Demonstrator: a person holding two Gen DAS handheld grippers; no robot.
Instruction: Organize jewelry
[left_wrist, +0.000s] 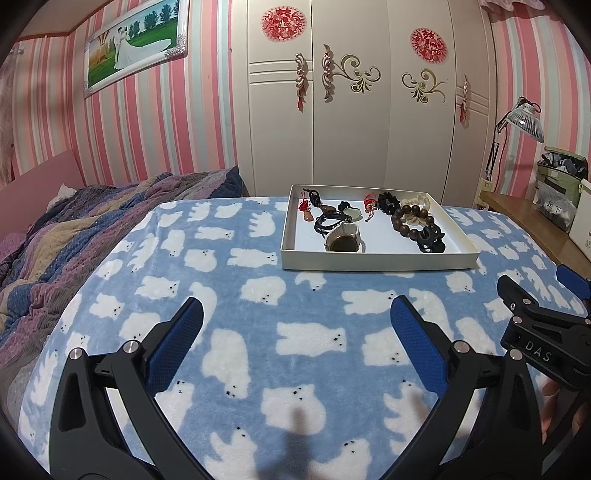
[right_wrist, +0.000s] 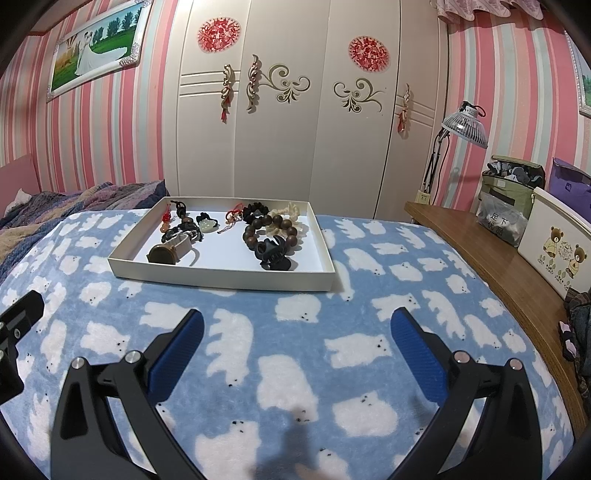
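A shallow white tray (left_wrist: 376, 259) sits on a blue fleece blanket (left_wrist: 229, 332) printed with white bears, and every piece of jewelry lies inside it. Against the tray's near wall rests a watch (left_wrist: 343, 240) with a pale strap and a dark face; behind it, toward the far wall, lie a tangle of black cord necklaces (left_wrist: 327, 218) and a pale green pendant (left_wrist: 352, 213), with a small red charm (left_wrist: 306, 210) near the far left corner. In the tray's right half a brown wooden bead bracelet (left_wrist: 412, 218) touches a black hair claw (left_wrist: 432, 240) at the near side, and a black scrunchie (left_wrist: 388, 202) and a cream scrunchie (left_wrist: 419, 201) lie by the far wall. The left gripper (left_wrist: 295, 317) hovers over the blanket on the near side of the tray, its blue-padded fingers spread wide and holding nothing. The right gripper (right_wrist: 297, 325) hovers likewise, released and empty, well short of the tray. A white wardrobe (left_wrist: 351, 110) stands beyond the tray.
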